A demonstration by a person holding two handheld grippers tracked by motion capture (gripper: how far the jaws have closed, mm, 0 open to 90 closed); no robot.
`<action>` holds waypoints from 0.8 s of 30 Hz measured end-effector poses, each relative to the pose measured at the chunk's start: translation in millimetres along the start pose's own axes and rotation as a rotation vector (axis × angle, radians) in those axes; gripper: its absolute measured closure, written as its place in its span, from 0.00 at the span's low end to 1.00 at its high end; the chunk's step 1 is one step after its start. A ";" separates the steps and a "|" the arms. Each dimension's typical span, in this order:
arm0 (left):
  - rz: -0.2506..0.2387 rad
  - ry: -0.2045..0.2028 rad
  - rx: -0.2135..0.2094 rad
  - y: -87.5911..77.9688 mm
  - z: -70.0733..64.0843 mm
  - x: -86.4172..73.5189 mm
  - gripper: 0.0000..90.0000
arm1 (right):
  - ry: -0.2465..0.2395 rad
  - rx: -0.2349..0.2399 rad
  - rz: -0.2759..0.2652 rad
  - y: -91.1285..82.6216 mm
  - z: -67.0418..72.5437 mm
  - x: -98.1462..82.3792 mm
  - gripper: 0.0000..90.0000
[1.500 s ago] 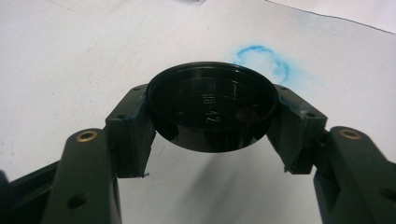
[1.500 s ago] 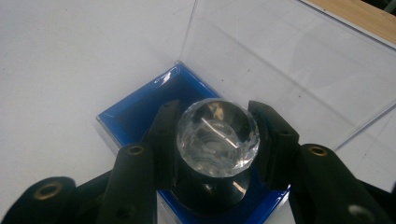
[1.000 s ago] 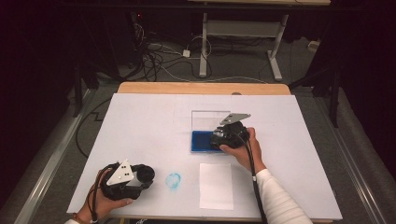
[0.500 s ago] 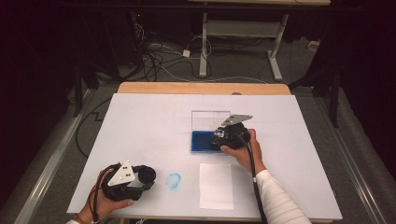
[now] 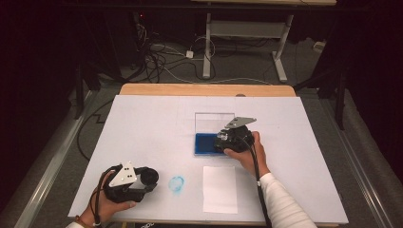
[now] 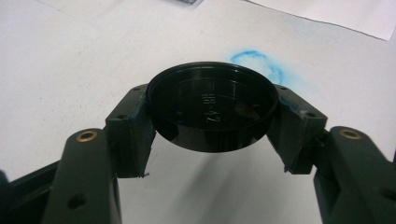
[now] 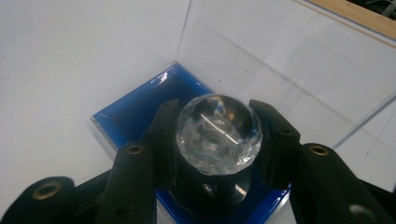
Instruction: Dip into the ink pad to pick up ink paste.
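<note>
Nearest | left hand-held gripper (image 6: 212, 144) pinches a round black lid (image 6: 212, 112) at the desk's (image 5: 142, 123) front left, just beside a blue ring stain (image 5: 176, 184) | white paper sheet (image 5: 220, 188) lies between | right hand-held gripper (image 7: 215, 126) clamps a faceted glass stamp (image 7: 218, 134) over the blue ink pad (image 7: 126, 116) | clear open cover (image 7: 289, 60) stands behind

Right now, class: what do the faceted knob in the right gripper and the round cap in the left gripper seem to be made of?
Faceted knob: clear glass or acrylic, polished; its cut faces catch bright reflections. Which of the two the look leaves open.
Round cap: black moulded plastic, glossy; raised lettering and a soft sheen inside.
</note>
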State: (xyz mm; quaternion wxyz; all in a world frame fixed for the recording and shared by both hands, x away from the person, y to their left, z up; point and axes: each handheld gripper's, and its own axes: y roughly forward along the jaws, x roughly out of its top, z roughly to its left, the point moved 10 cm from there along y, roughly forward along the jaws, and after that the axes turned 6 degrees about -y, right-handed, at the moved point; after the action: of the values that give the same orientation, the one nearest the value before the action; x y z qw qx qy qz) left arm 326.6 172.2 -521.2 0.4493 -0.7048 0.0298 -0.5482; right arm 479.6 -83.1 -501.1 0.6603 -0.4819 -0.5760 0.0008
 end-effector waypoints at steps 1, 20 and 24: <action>0.001 0.001 -0.001 0.5 0.1 0.1 0.40 | -0.003 -0.002 -0.001 0.0 0.1 -0.2 0.63; 0.004 0.001 -0.005 2.3 0.8 0.4 0.40 | -0.032 -0.009 0.014 -0.4 0.3 -0.5 0.63; 0.007 0.004 -0.006 2.3 -0.4 -0.9 0.40 | -0.036 -0.013 0.018 -0.8 0.5 -0.5 0.63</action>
State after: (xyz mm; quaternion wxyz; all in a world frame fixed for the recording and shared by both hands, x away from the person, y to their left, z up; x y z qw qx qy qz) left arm 327.0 171.2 -523.4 0.4491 -0.7047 0.0348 -0.5481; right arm 478.7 -83.5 -501.1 0.6466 -0.4914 -0.5834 0.0117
